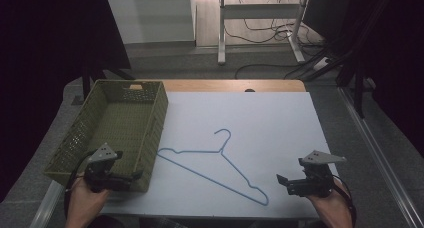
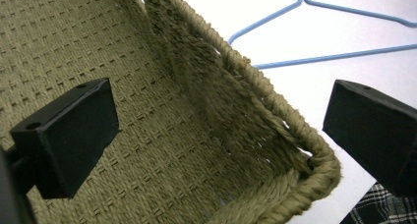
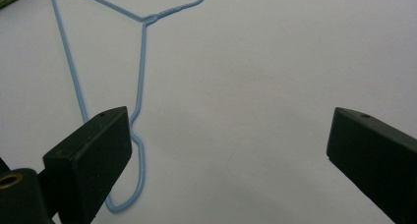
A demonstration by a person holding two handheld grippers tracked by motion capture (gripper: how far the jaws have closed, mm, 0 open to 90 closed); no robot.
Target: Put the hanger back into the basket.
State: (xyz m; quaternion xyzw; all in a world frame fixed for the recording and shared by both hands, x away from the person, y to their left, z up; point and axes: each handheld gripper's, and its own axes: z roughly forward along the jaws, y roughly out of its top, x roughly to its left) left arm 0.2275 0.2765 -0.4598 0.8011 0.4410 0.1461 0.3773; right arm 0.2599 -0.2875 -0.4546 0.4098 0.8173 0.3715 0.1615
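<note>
Presently, left gripper point(image 1: 131, 177) stood with jaws spread wide, nothing between the pads; in the left gripper view they straddled the near right corner of the woven basket point(image 2: 275, 101), one jaw over its inside, the other outside over the white sheet point(image 1: 270, 123). Whether a jaw touched the rim could not be told. Right gripper point(image 1: 284, 183) likewise gaped wide and held nothing, low over the sheet; its own view put one jaw just above the near end of the blue wire hanger point(image 3: 140, 76). Hanger lay flat on the sheet between both grippers, its far shoulder close beside the basket wall. Basket interior appeared bare.
</note>
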